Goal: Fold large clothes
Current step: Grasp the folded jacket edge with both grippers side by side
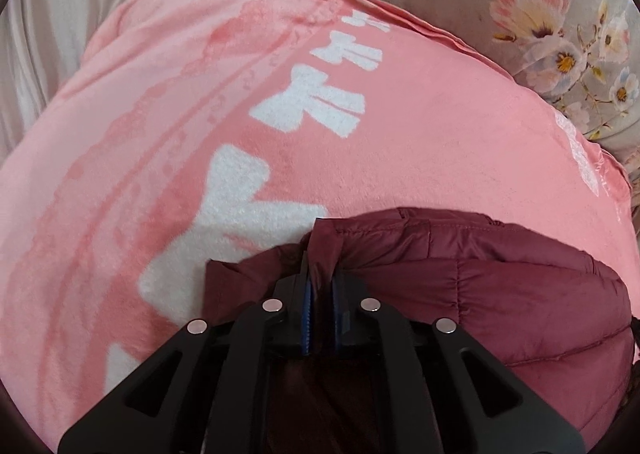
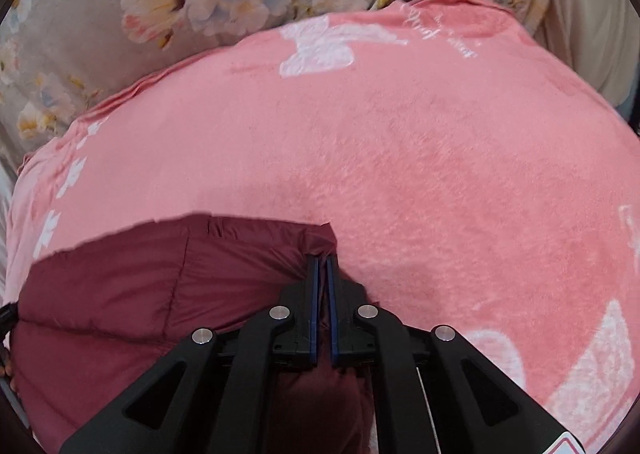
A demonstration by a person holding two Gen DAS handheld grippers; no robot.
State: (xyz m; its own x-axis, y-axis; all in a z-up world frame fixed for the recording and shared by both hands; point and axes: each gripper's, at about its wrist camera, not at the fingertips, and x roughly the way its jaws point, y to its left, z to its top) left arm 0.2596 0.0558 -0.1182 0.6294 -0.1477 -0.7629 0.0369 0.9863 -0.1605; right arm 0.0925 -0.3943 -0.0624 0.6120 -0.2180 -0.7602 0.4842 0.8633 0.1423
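A maroon quilted puffer jacket lies on a pink fleece blanket with white bow prints. My left gripper is shut on the jacket's left corner, with maroon cloth pinched between its blue pads. In the right wrist view the same jacket spreads to the left, and my right gripper is shut on its right corner, over the pink blanket. The jacket's lower part is hidden under both grippers.
A grey floral bedsheet lies beyond the blanket's far edge, and it also shows in the right wrist view. Pale cream fabric hangs at the left side; similar pale fabric sits at the far right.
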